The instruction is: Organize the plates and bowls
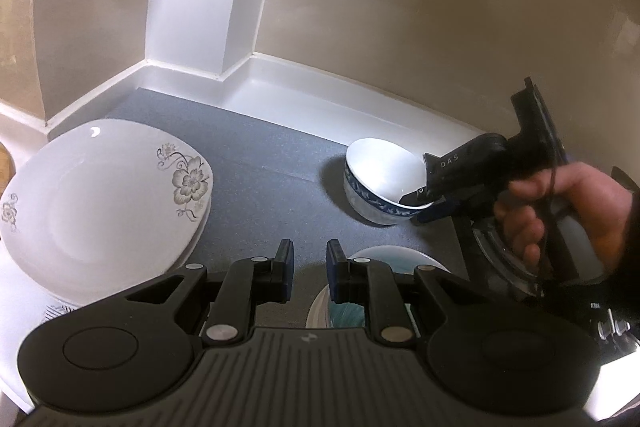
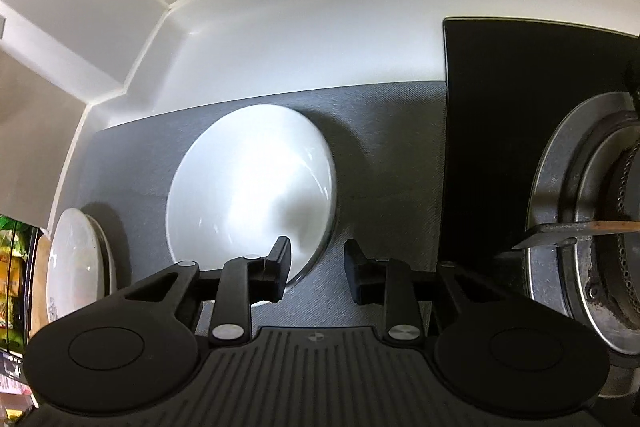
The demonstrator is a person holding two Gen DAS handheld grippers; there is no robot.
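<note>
L gripper [image 1: 310, 269] is released w/ jaws apart, nothing between, hovering over a teal-patterned dish [image 1: 344, 311] just nearer than the blue-rimmed bowl [image 1: 380, 193]. Floral plate stack [image 1: 100, 199] sits well left of that bowl on the grey mat [image 1: 260, 179]. R gripper [image 2: 316, 269] straddles the bowl's [image 2: 248, 183] near rim, one finger inside, one outside, gap visible, not clamped. Stove burner [image 2: 592, 211] is right of the bowl; white backsplash [image 1: 320, 99] beyond.
</note>
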